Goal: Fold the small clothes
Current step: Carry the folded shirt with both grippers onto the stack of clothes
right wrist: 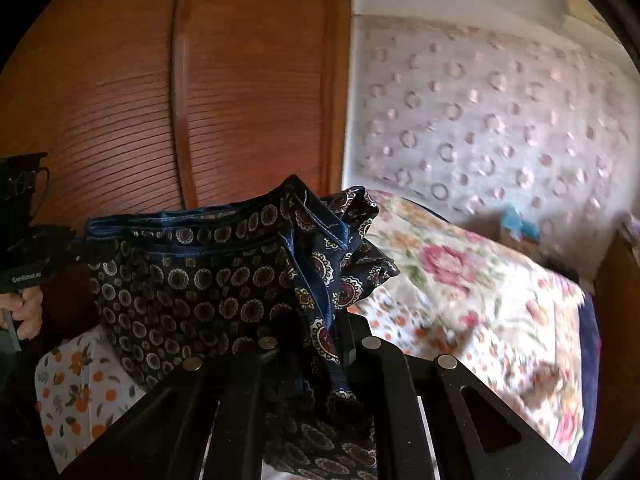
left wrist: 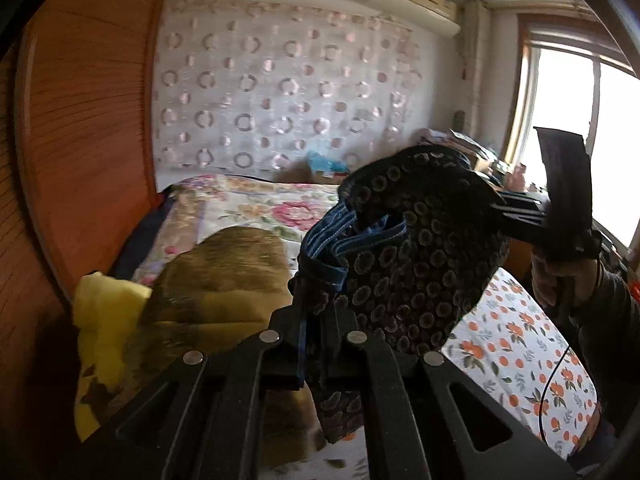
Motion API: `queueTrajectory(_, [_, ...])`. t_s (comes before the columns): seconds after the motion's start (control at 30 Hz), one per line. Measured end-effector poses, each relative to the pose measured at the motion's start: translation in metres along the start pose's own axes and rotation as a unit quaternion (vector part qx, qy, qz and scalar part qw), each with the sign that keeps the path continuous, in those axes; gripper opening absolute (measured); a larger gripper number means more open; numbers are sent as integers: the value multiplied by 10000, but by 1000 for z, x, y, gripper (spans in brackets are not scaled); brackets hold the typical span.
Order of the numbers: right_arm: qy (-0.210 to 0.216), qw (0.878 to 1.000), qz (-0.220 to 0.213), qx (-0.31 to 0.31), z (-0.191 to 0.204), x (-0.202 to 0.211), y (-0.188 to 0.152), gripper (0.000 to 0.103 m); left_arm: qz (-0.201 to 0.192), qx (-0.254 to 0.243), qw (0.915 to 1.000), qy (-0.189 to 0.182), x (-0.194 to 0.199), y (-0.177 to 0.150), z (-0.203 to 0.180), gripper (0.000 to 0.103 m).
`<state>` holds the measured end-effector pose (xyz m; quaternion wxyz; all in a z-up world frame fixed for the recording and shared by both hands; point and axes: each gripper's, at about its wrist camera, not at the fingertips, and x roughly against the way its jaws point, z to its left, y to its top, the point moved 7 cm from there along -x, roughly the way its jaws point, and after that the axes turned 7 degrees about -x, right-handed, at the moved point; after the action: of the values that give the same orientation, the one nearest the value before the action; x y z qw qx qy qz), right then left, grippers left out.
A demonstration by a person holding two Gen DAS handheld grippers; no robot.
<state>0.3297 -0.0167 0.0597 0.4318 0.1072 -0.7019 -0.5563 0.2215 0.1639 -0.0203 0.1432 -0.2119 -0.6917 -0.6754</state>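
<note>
Pinched tight in my left tongs point(left wrist: 316, 344) is the blue-edged hem of a dark patterned garment point(left wrist: 416, 264), and the cloth runs up and away to my right tongs point(left wrist: 496, 204), which clamp its far end out beyond and to the right. Both pairs are closed on the fabric, so it hangs in the air between them, above the bed point(left wrist: 516, 344).

From my left tongs' camera, going left to right: a reddish wooden wardrobe point(left wrist: 80, 140) stands far left of the tongs, a yellow and brown plush blanket point(left wrist: 192, 284) lies just left of and below them, a floral quilt point(left wrist: 256, 208) spreads beyond, and a curtain with ring shapes point(left wrist: 280, 88) covers the back wall. Right of the garment I see my right hand point(left wrist: 556, 280) on its handle, a bright window point(left wrist: 572, 128) behind it, and an air conditioner point(left wrist: 416, 0) high up.

My right tongs' camera shows no window or plush blanket. Far left of my right tongs point(right wrist: 316, 344) it shows my left hand point(right wrist: 24, 312) gripping the other handle; then come the wardrobe doors point(right wrist: 160, 92), and the floral quilt to the right. Below the cloth is the orange-print sheet.

The garment here point(right wrist: 208, 280) is navy with small round medallions, a stitched blue waistband stretched along its top edge, and bunched folds with larger red-centred medallions just above my right tongs.
</note>
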Motion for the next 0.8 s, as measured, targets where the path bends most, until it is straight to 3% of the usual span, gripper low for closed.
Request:
queueTrajectory(0.37, [390, 9947, 27, 955, 41, -63, 58, 10, -180, 691, 9967, 389, 29, -33, 54, 5])
queueTrajectory(0.63, [532, 9889, 539, 1275, 56, -145, 65, 13, 45, 974, 9932, 638, 13, -59, 78, 5])
queueTrajectory(0.73, [359, 9908, 798, 1031, 48, -178, 67, 27, 196, 1076, 9913, 728, 6, -72, 88, 5])
queueTrajectory(0.8, [278, 9930, 744, 876, 39, -185, 72, 39, 310, 1115, 9900, 809, 1, -81, 94, 5])
